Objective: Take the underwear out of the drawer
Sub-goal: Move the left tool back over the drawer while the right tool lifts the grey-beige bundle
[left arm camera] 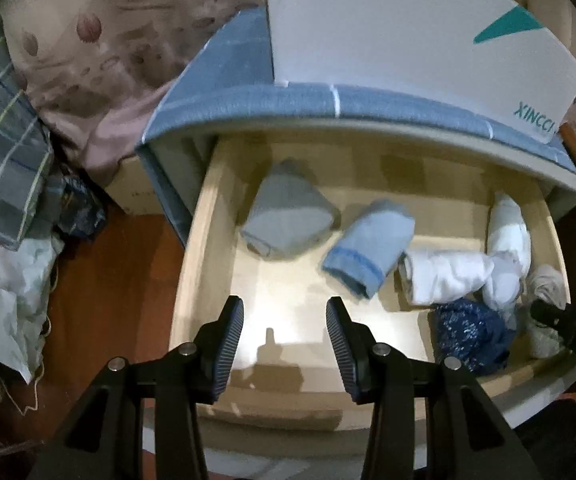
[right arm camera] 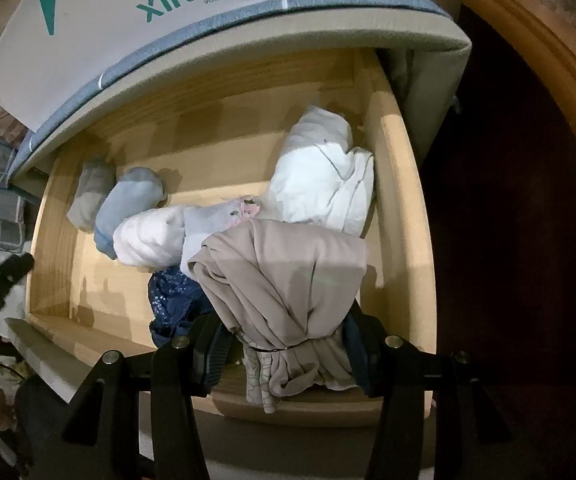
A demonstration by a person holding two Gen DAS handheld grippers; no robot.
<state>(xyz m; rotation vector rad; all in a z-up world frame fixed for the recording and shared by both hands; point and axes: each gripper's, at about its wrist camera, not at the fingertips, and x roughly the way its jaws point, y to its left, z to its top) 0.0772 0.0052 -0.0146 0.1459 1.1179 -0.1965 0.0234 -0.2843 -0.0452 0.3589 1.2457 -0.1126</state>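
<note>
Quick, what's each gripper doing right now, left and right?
Left gripper: open, empty, above the drawer floor.
Right gripper: shut on a bunched beige garment.

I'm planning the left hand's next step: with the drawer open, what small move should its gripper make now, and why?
Probably lower the left gripper onto the light blue roll: its jaws stand open and empty over bare drawer floor, the roll lies just ahead, and the right gripper already holds a beige garment.

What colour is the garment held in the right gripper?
Beige garment, clearest in the right wrist view.
</note>
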